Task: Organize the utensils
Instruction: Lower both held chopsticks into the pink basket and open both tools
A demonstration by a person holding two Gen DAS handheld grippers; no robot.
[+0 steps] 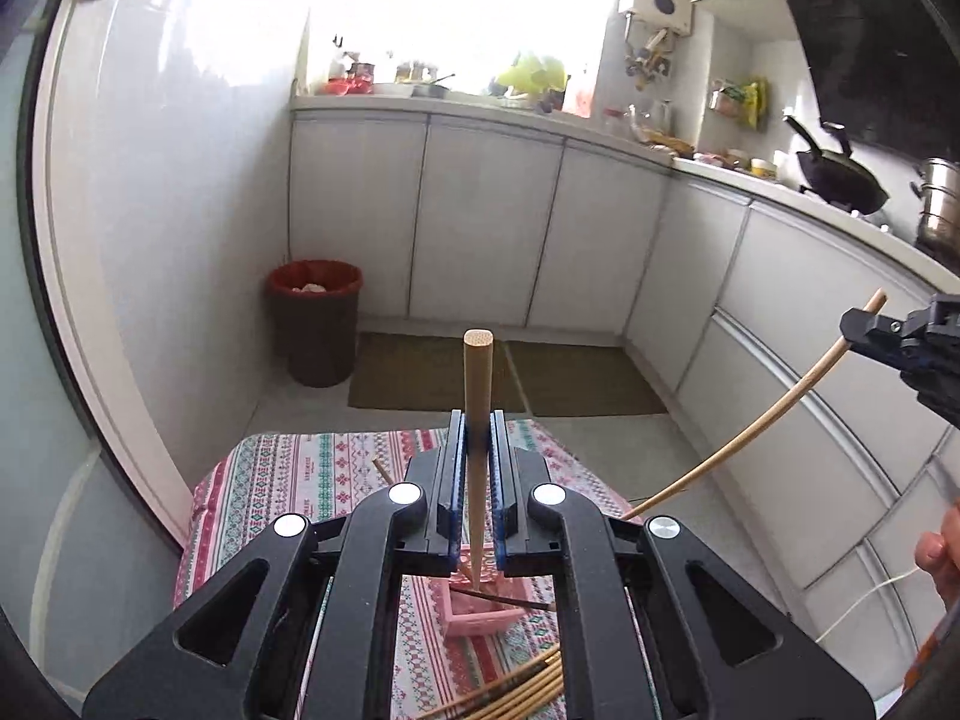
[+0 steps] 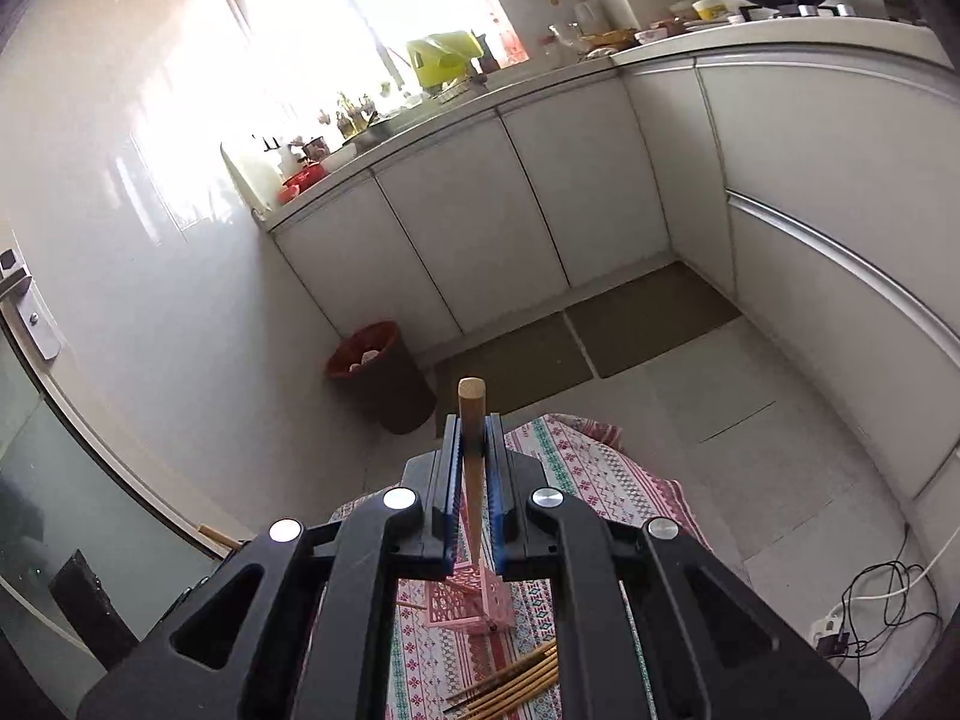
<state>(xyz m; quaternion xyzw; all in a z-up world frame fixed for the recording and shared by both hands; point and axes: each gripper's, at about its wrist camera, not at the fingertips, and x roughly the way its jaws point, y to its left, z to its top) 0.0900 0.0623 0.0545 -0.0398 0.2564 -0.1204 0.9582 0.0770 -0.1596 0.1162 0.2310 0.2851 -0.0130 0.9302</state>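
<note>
Both tongs clamp one chopstick each: left tongs (image 1: pixel 478 450) and right tongs (image 2: pixel 474 450); only the left view shows the right chopstick (image 1: pixel 750 414) whole, over the pink holder (image 1: pixel 480 606).

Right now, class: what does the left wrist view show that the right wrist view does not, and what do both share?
Only the left wrist view shows the right gripper from outside, shut on its chopstick, plus a steel pot. Only the right wrist view shows floor cables and a door latch. Both show a pink holder, loose chopsticks, patterned cloth and a red-lined bin.
</note>
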